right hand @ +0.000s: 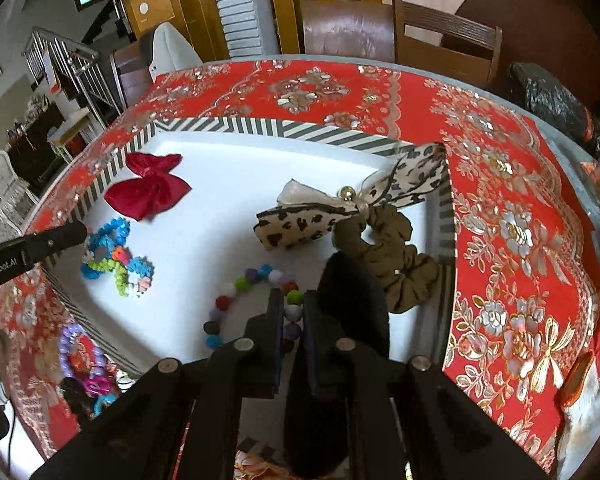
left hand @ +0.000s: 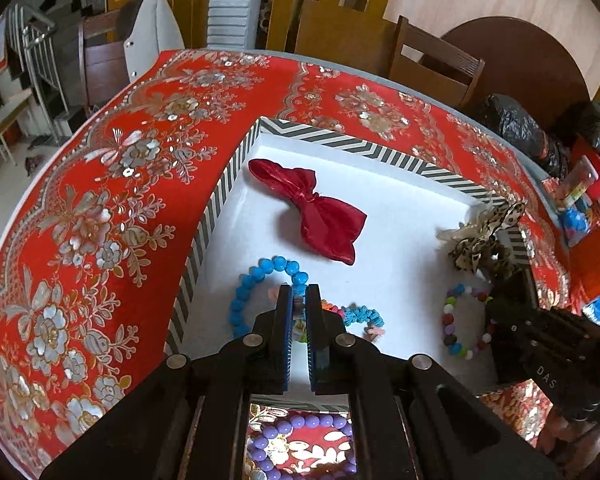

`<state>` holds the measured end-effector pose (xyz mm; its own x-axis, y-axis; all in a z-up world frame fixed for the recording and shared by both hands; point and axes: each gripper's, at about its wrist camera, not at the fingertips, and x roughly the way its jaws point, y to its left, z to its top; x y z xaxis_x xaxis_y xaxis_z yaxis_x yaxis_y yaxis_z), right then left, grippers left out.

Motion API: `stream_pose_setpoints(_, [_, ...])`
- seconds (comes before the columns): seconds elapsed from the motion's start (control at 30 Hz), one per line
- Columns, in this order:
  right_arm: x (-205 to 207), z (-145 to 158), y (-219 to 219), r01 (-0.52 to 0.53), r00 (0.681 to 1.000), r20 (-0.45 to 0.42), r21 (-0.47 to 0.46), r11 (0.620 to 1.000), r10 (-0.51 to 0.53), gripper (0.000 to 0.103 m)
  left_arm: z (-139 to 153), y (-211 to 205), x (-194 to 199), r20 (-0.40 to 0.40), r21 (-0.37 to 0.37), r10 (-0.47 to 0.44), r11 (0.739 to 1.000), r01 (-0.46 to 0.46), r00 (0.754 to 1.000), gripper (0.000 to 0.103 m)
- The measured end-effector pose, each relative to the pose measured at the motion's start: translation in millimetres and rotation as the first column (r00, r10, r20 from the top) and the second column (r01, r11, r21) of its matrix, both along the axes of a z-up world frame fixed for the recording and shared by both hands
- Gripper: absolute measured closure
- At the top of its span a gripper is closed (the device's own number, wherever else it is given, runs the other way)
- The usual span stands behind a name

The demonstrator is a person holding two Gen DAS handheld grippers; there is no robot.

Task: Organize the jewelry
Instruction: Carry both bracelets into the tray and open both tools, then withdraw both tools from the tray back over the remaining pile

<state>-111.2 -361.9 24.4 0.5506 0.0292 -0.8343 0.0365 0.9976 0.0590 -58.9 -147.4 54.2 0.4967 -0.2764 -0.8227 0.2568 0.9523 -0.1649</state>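
A white tray with a striped rim holds a red bow, a blue bead bracelet, colourful small hair ties, a multicolour bead bracelet, a leopard bow and an olive scrunchie. My left gripper is shut on the blue bead bracelet, low over the tray. My right gripper is nearly shut on a black fuzzy item, above the multicolour bracelet.
A purple bead bracelet and other trinkets lie on the red floral tablecloth in front of the tray. Black bags and packets sit at the right edge. Chairs stand behind the table.
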Motion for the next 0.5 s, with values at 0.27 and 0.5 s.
stream_pose_setpoints(0.27, [-3, -1, 6, -0.024, 1.0, -0.009, -0.008, 1.0, 0.024, 0.082, 4, -5, -5, 0.028, 0.012, -0.018, 1.0, 0.017, 0.999, 0.079])
stream_pose_setpoints(0.5, [-14, 11, 10, -0.025, 0.999, 0.023, 0.026, 0.999, 0.024, 0.06, 14, -6, -13, 0.072, 0.035, -0.025, 0.999, 0.022, 0.997, 0.078])
